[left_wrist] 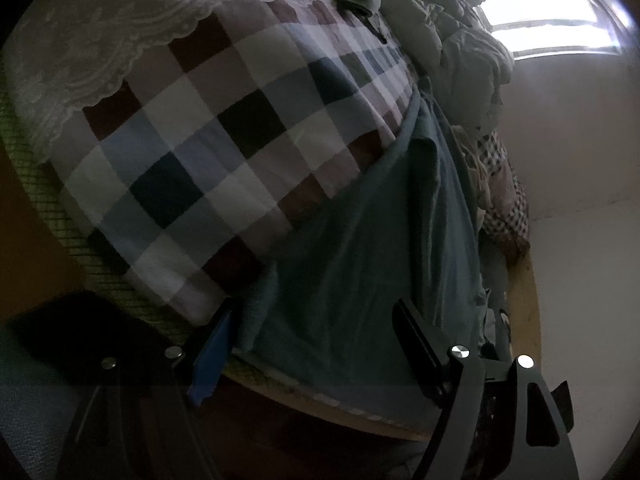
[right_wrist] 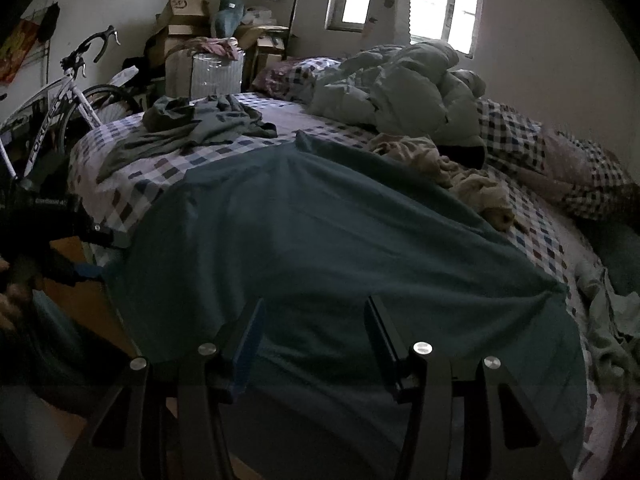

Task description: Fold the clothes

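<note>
A teal garment (right_wrist: pixel 320 220) lies spread flat across the near part of a bed with a checked sheet (right_wrist: pixel 120 196). My right gripper (right_wrist: pixel 316 340) is open just above the garment's near hem, a finger on each side of the cloth. At the bed's left edge my left gripper (left_wrist: pixel 316 340) is also open, its blue-padded finger (left_wrist: pixel 214 344) beside the garment's (left_wrist: pixel 360 248) corner and the cloth lying between the fingers. In the right wrist view the left gripper (right_wrist: pixel 92 236) shows dark at the garment's left edge.
More clothes lie on the bed: a grey-green garment (right_wrist: pixel 192 128) at the far left, a beige one (right_wrist: pixel 460 176) at the right, a bunched pale duvet (right_wrist: pixel 400 88) behind. A checked pillow (right_wrist: pixel 560 160), a bicycle (right_wrist: pixel 60 96), stacked boxes (right_wrist: pixel 188 20). A person's hand (right_wrist: pixel 12 304) at left.
</note>
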Tool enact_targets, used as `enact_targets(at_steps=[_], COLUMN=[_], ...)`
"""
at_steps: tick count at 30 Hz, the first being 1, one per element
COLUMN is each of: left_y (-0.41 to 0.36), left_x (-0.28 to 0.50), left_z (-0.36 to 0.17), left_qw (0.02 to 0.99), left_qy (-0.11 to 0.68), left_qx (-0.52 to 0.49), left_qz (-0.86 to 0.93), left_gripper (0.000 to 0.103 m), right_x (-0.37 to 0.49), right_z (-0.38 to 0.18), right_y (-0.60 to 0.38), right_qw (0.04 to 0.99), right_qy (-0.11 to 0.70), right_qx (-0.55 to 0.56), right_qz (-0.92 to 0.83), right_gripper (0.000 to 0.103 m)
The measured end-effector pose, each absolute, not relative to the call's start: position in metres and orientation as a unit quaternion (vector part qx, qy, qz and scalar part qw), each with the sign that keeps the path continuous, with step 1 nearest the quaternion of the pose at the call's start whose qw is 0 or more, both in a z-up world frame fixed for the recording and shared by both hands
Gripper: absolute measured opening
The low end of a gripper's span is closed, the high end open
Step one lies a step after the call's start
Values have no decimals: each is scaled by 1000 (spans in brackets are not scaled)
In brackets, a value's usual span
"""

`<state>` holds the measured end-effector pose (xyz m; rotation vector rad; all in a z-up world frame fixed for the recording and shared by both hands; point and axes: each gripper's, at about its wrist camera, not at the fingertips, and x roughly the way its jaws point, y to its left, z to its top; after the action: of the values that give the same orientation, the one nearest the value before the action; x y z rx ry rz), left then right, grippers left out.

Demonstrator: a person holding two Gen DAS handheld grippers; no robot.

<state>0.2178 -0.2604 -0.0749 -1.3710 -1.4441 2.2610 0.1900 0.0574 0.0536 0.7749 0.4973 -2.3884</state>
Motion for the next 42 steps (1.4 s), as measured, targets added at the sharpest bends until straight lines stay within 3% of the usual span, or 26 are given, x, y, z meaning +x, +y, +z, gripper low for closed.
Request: enact_targets(at_steps=[4,10,12,14,17,19,21,38,42], left_y=[-261,-265,-265,-265,-265,-265,-267,-276,-277], left_x=[220,225,226,226,228,230,232,249,251], left_z=[-74,-74,-74,-73,-72,-72,-71,-38,-27], left_qw=[69,71,69,68,68,66,63,107,133], left_qy=[-476,-479,-478,-475,-469,-467,-466,-495,-499], left_qx=[-457,-457,-460,-463,-468,-469,-469,-419,-406], left_qz=[748,746,745,746,746,747,748,754,754], left_gripper=[76,57,44,42,26,25,8,4,4], right_x=[189,188,189,189,188,188,188,224,247], right_z=[52,51,49,48,45,45,43,36,41], right_y=[57,56,55,55,55,56,56,18,-4], right_qw=[282,276,276,275,273,272,271,309,335], right_qy=[187,191,194,196,200,200,202,256,256], right_qx=[291,289,289,290,293,293,293,267,244], right_qz=[-895,-896,-896,-896,-894,-895,-894,-876,-873], right_gripper=[55,55,55,55,55,55,55,55,73])
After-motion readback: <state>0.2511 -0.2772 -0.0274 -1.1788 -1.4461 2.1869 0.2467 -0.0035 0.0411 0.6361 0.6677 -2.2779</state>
